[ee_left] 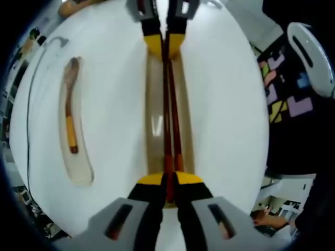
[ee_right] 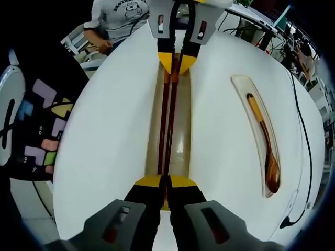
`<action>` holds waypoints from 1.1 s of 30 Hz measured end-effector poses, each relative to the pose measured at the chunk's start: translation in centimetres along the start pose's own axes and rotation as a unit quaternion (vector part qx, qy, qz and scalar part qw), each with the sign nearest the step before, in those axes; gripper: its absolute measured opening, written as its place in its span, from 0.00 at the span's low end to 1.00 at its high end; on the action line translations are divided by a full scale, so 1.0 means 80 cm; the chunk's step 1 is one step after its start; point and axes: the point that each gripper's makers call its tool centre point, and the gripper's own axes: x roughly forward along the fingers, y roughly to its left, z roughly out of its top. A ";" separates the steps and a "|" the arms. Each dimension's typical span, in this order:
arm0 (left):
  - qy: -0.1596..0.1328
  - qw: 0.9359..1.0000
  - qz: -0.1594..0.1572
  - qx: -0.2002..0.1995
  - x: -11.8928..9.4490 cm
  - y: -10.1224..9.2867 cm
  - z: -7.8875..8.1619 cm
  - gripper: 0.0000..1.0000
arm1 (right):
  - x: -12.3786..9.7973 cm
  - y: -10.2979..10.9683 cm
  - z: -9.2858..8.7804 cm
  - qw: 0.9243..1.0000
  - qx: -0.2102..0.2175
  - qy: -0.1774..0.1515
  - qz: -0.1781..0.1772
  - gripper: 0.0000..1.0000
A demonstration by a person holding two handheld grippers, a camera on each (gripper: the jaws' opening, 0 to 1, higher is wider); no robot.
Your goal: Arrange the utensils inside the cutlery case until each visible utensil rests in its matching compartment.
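White moulded cutlery case (ee_left: 115, 104) takes up most of both views, a big glossy tray with two long recesses. Centre recess (ee_right: 180, 141) is a long straight channel with a tan floor; lying in it is a pair of dark red-brown chopsticks (ee_left: 168, 110), side by side along the channel, orange band at one end. Left gripper (ee_left: 168, 180), black jaws with yellow tips, comes up from the bottom of the left gripper view and is pinched together on the orange-banded end of the chopsticks. Right gripper (ee_right: 166, 183) is the same build, jaws closed on the opposite end of the pair. Each gripper also appears at the top of the other's view, facing it down the channel. Whether the chopsticks lie flat on the channel floor or sit slightly lifted is hard to judge.

Second recess (ee_left: 78, 167) is a curved, spoon-shaped slot well apart from the channel; a brown wooden spoon with a yellow-orange handle (ee_right: 264, 144) lies inside it, bowl at the wider end. Thin black cable (ee_right: 306, 157) runs along the outer edge of the case beyond the spoon slot. Person in a grey printed T-shirt (ee_right: 123, 15) stands past the far edge.
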 end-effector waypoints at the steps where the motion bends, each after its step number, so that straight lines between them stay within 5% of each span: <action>1: 0.000 1.000 0.000 0.001 0.000 0.000 -0.001 0.06 | 0.000 0.000 -0.001 1.000 0.000 0.002 0.000 0.01; 16: -0.030 0.999 -0.007 -0.026 -0.007 -0.007 0.009 0.10 | -0.003 -0.001 0.001 1.000 0.005 -0.011 0.010 0.05; 33: -0.035 0.998 0.025 -0.037 -0.023 0.003 0.005 0.08 | -0.038 -0.002 0.014 1.000 -0.014 -0.017 -0.010 0.06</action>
